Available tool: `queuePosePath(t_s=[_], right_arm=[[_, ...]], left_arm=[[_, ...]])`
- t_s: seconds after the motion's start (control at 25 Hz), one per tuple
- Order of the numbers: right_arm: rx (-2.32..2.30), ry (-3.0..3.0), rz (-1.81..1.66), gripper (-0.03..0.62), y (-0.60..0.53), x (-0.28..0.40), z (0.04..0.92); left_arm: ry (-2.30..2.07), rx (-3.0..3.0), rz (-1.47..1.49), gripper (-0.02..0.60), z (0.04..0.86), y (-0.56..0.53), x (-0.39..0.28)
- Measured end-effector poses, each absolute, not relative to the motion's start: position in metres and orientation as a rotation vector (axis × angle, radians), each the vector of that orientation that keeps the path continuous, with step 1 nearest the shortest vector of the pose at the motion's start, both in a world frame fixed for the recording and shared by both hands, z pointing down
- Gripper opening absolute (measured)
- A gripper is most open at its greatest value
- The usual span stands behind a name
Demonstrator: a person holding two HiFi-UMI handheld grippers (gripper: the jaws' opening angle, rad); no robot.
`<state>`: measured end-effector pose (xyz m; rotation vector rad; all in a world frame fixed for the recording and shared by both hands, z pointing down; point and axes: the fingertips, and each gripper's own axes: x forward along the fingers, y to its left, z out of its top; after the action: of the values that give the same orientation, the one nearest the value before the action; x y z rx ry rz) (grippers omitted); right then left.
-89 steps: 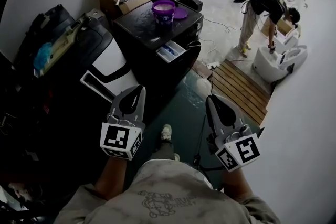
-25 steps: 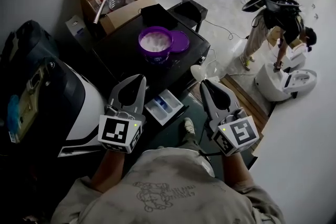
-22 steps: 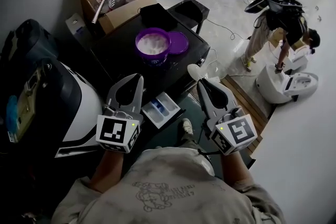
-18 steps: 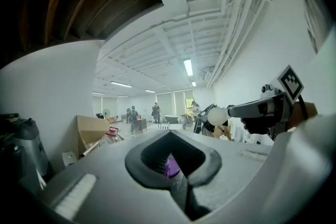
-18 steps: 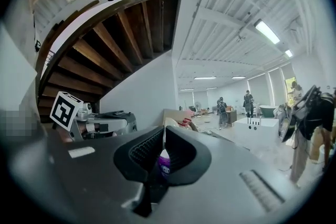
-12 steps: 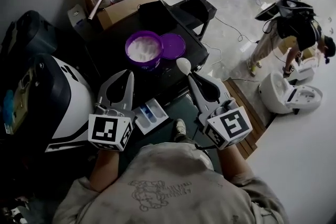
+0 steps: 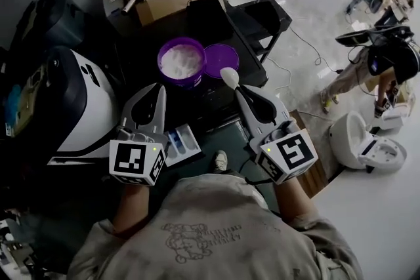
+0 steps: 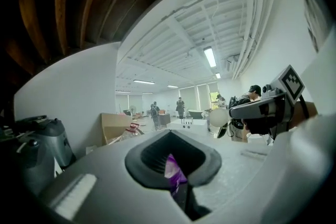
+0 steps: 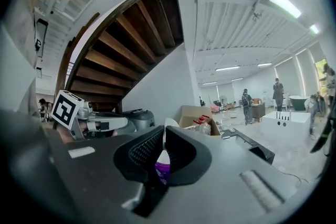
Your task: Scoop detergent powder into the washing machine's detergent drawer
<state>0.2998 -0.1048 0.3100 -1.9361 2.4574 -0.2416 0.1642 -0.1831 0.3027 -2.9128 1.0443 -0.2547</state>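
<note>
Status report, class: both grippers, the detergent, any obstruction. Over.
Left gripper shut, empty. Right gripper shut on white plastic spoon. Open purple tub of white powder ahead, unobstructed.

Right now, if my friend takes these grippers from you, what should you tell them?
Left gripper: shut, empty, near the open detergent drawer.
Right gripper: shut on the white scoop, whose bowl is close beside the purple tub.
The tub stands on the washing machine, with powder inside and its lid beside it.
Done: lid off, drawer out, scoop in the gripper.
Left: dip the scoop, then tip powder into the drawer. I can't tell whether the scoop is filled.
</note>
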Motion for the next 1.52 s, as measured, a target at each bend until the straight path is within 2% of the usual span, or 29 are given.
queuePosePath(t_s=[0.52, 1.52], right_arm=[[-1.725, 2.650, -0.237, 0.038, -0.144, 0.304, 0.320], [-1.672, 2.907, -0.382, 0.038, -0.206, 0.266, 0.355]], left_arm=[[1.359, -2.779, -0.299, 0.000, 0.311, -0.184, 0.129], [1.439, -2.735, -0.319, 0.000, 0.312, -0.210, 0.083]])
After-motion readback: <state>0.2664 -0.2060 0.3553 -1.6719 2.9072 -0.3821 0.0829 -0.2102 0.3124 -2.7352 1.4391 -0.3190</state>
